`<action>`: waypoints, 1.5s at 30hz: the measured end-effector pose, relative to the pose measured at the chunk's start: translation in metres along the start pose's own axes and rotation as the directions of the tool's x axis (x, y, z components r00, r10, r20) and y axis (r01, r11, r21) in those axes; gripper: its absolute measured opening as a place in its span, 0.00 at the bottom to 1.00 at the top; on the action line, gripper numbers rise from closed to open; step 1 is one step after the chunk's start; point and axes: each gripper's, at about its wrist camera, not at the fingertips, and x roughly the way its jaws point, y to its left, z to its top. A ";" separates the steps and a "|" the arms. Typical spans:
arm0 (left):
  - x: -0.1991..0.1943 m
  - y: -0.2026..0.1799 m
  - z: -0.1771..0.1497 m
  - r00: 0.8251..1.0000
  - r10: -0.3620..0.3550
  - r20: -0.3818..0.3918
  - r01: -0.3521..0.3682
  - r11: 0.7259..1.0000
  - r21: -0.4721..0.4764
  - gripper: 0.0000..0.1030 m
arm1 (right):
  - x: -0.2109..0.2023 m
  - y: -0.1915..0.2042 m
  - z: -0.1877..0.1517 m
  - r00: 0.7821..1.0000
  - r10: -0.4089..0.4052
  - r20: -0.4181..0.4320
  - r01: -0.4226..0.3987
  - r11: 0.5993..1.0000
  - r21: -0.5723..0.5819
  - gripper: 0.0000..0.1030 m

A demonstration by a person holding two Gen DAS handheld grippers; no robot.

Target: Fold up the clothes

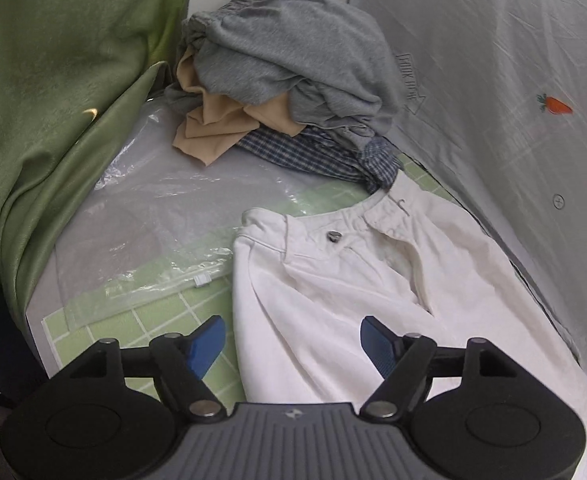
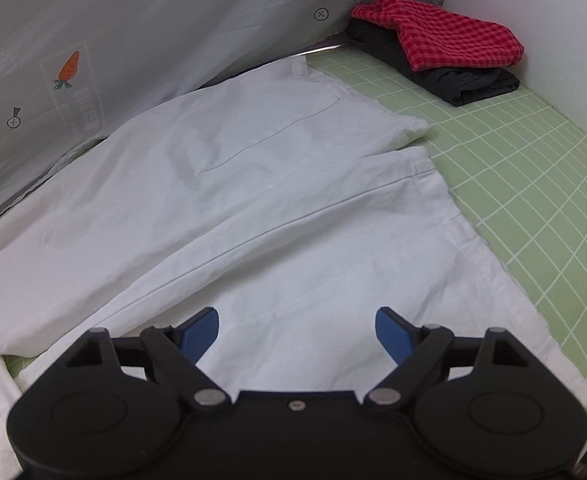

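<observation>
White trousers (image 1: 333,280) lie flat on a green grid mat (image 1: 133,320). The left wrist view shows their waistband with a metal button (image 1: 334,235). My left gripper (image 1: 293,340) is open and empty, just above the waist end near its left edge. The right wrist view shows the two trouser legs (image 2: 253,200) spread across the mat (image 2: 533,200). My right gripper (image 2: 297,332) is open and empty, just above the nearer leg close to its hem.
A pile of grey, beige and blue-checked clothes (image 1: 285,80) sits behind the waistband. A clear plastic zip bag (image 1: 153,220) lies left of it. Green fabric (image 1: 53,100) hangs on the left. A grey carrot-print sheet (image 2: 113,60) walls the back. Folded red-checked and dark clothes (image 2: 441,48) sit in the far right corner.
</observation>
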 end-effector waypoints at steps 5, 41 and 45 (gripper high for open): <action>-0.027 -0.050 -0.043 0.999 -0.032 0.013 0.031 0.998 0.052 0.80 | 0.028 -0.048 0.028 0.997 -0.058 0.048 0.061 0.995 -0.074 0.86; -0.038 -0.175 -0.092 0.994 -0.104 -0.023 0.107 0.974 0.199 0.80 | 0.055 -0.163 0.090 0.991 -0.048 0.126 0.046 0.999 0.018 0.77; -0.045 -0.155 -0.107 0.992 -0.119 -0.052 0.127 0.974 0.188 0.80 | 0.024 -0.172 0.047 0.995 -0.022 0.101 0.011 0.994 0.107 0.83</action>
